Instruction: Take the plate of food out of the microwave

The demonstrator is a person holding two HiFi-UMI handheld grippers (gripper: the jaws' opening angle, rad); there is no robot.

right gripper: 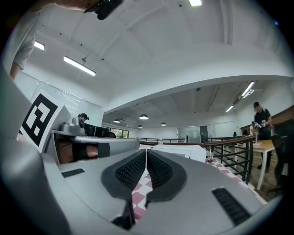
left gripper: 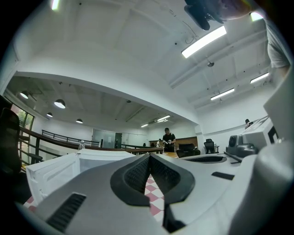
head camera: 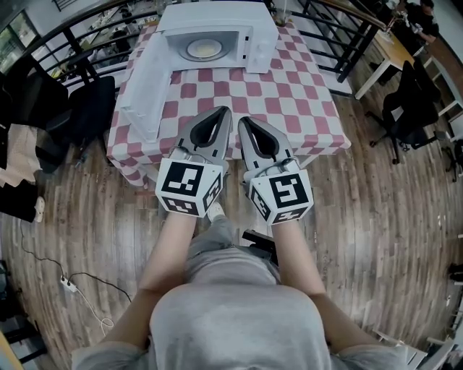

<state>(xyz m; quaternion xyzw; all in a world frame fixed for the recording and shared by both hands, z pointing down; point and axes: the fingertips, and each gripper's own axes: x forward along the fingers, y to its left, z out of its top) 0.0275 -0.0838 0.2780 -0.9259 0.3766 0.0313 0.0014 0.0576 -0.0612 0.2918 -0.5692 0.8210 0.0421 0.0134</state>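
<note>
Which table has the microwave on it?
The red-and-white checked table; the microwave stands at its far end, door open. The plain wooden table is off right.

light: bright, even, from ceiling strip lamps (left gripper: 203,41) and round lamps (right gripper: 144,117) | shadows: weak, soft | glare: strip lamps burnt to white | focus: left tool (left gripper: 149,157) and right tool (right gripper: 146,151) a little soft near lens | distortion: strong fisheye, black corners, railing (right gripper: 227,141) bent
</note>
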